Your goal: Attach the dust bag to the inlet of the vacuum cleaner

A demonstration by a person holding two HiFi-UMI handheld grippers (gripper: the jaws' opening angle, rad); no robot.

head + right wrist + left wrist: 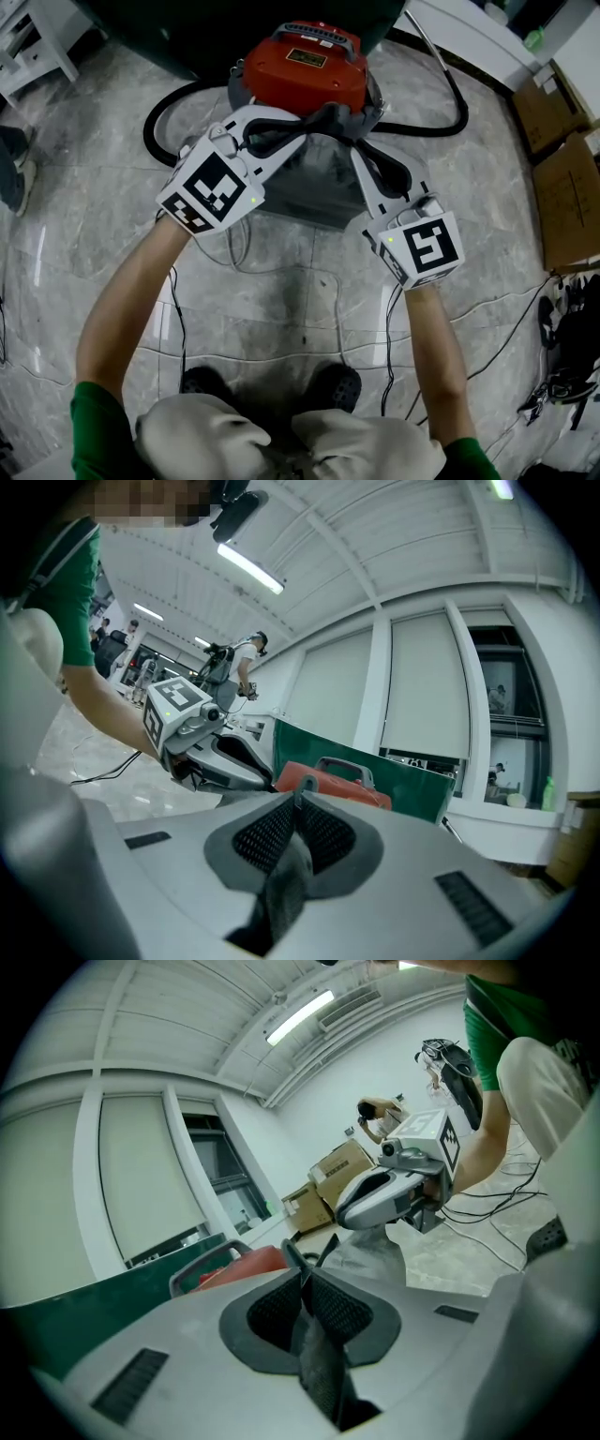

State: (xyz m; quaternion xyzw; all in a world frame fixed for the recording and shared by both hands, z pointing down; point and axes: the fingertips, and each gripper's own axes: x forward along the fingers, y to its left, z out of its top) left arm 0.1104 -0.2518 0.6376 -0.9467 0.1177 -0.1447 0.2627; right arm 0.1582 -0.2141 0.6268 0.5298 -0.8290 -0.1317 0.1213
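— Where each gripper's jaws meet, what is between them?

— Left gripper (302, 1274): jaws clenched on a fold of grey fabric. Right gripper (298, 803): jaws clenched on a second grey fold. Both folds belong to the dust bag (319, 187), which is spread between the two grippers directly in front of the red vacuum cleaner (305, 66).

— What does the bag contain?

— Not determinable. The bag's mouth faces away from the head view. Only the slack grey outer wall shows.

— Is the inlet visible?

— No. The bag's upper edge and both sets of jaws cover the vacuum cleaner's lower front. That edge appears to lie against the housing, but contact cannot be confirmed.

— State the clearances.

— A black hose (169, 112) loops round the vacuum cleaner on both sides, apart from the grippers. A green panel (375, 771) stands just behind the vacuum cleaner. Cardboard boxes (562, 178) sit at the right edge, well apart and partly cut off, contents unseen. Thin cables (389, 347) trail across the floor (281, 281) toward the person's shoes (202, 380). Bare floor shows between bag and shoes.
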